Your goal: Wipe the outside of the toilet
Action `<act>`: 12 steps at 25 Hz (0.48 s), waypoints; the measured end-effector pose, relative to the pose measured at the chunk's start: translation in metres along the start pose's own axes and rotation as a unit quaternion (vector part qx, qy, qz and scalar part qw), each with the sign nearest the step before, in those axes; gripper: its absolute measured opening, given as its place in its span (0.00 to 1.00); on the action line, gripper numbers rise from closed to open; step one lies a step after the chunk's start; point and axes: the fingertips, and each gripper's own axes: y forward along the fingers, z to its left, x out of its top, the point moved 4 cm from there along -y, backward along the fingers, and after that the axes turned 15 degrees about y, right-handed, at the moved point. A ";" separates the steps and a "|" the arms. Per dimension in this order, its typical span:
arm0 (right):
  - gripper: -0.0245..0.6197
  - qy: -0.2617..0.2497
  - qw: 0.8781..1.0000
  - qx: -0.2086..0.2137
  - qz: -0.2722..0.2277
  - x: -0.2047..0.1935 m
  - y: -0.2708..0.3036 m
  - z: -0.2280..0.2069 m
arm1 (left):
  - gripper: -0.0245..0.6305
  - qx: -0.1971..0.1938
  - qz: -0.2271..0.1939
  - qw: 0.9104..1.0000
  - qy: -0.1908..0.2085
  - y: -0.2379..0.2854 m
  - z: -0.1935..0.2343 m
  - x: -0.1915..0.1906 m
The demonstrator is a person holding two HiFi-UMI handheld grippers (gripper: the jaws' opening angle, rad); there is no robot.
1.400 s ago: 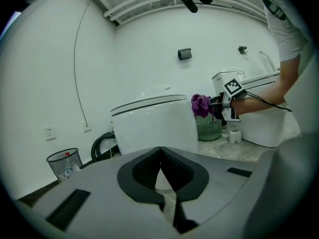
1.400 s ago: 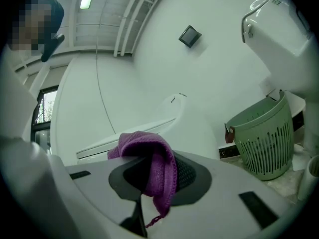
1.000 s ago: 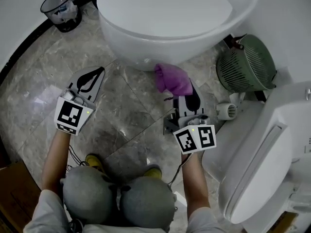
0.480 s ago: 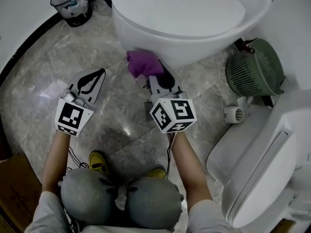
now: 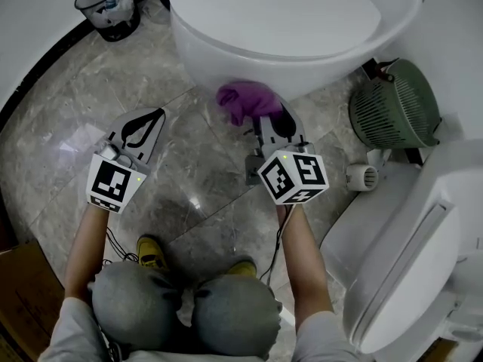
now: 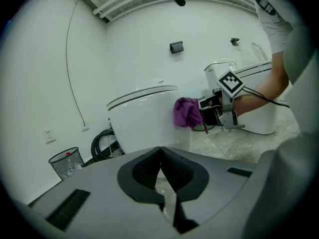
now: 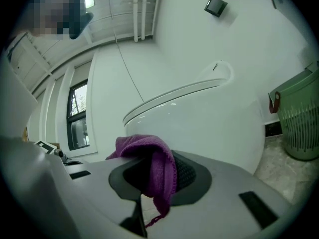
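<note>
The white toilet (image 5: 249, 51) fills the top of the head view, lid down. A purple cloth (image 5: 247, 100) is bunched against the lower outside of the bowl, and my right gripper (image 5: 273, 116) is shut on it. In the right gripper view the purple cloth (image 7: 152, 166) hangs out from between the jaws, with the toilet bowl (image 7: 209, 123) just beyond. My left gripper (image 5: 154, 113) hovers over the floor left of the bowl, shut and holding nothing. From the left gripper view (image 6: 160, 152) the cloth (image 6: 187, 112) shows pressed on the toilet (image 6: 142, 121).
A black mesh waste bin (image 5: 108, 6) stands at the far left. A green basket (image 5: 394, 104) and a small white object (image 5: 361, 176) sit to the right of the bowl. A second white toilet (image 5: 407, 262) is at the near right. A black hose (image 6: 102, 141) coils behind the bowl.
My right gripper carried the cloth up and left along the bowl's outside, then back to the right. The left gripper has stayed in place.
</note>
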 end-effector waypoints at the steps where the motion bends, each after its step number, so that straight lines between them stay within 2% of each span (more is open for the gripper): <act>1: 0.18 0.000 1.000 -0.005 -0.003 0.003 -0.003 -0.005 | 0.06 -0.001 -0.002 1.000 -0.001 0.001 -0.001 0.001; 5: 0.18 0.009 0.999 -0.032 -0.019 0.014 -0.012 -0.026 | 0.06 -0.007 -0.019 1.000 0.001 0.006 -0.004 0.005; 12: 0.18 0.024 0.996 -0.081 -0.041 0.028 -0.023 -0.065 | 0.06 -0.010 -0.002 1.000 -0.009 0.005 -0.008 -0.001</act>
